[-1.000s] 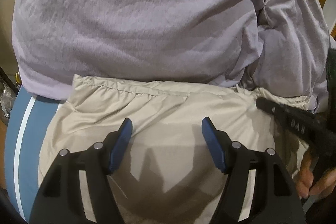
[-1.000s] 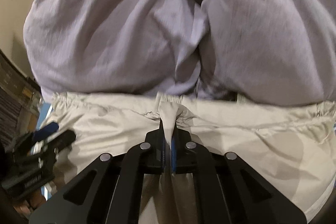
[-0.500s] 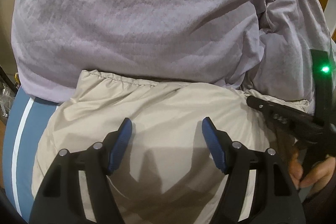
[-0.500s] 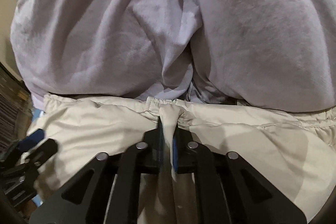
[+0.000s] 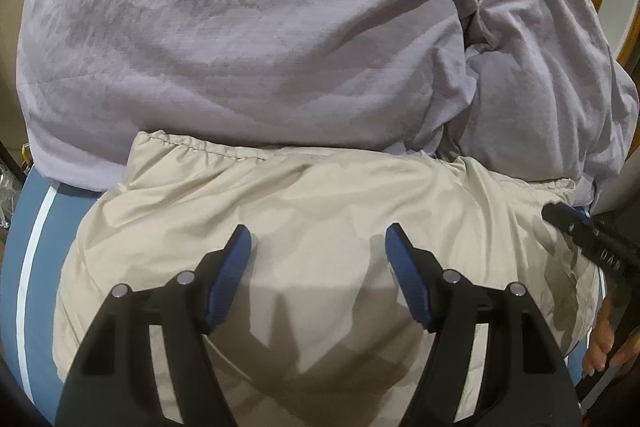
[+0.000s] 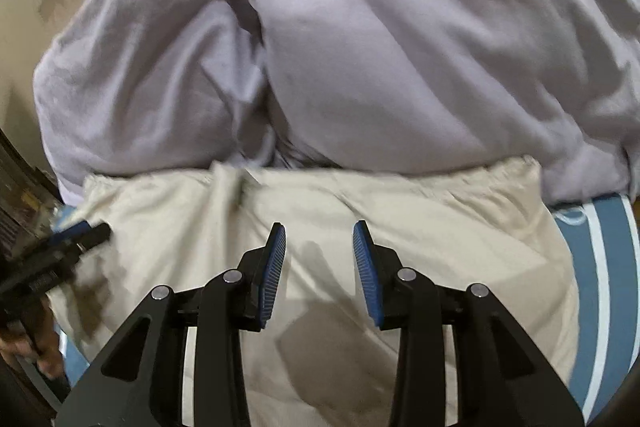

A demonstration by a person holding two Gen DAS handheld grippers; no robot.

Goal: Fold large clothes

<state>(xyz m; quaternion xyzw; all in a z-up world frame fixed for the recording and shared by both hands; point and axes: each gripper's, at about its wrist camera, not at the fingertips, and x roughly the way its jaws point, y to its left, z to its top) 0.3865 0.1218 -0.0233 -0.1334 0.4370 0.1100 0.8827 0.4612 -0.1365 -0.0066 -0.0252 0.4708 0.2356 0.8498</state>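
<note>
Both grippers, left (image 5: 318, 247) and right (image 6: 319, 245), hang released over the beige jacket (image 5: 320, 211). Fold's laid, I'd guess; next needs a fresh edge grab.

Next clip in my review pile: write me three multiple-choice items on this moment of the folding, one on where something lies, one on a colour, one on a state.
1. Where does the beige garment lie relative to the lavender duvet?
A. In front of it, its gathered hem against the duvet's near edge
B. On top of it
C. Hanging off the bed, away from it

2. What colour is the bed sheet beside the garment?
A. Red with dots
B. Blue with white stripes
C. Plain black

3. What state is the right claw in?
A. Shut on the garment's hem
B. Shut on the duvet
C. Open, holding nothing

Key: 1 A, the hem runs along the duvet's near edge in both views. 2 B, blue with white stripes shows at the garment's side. 3 C, its blue pads stand apart over bare fabric.
</note>
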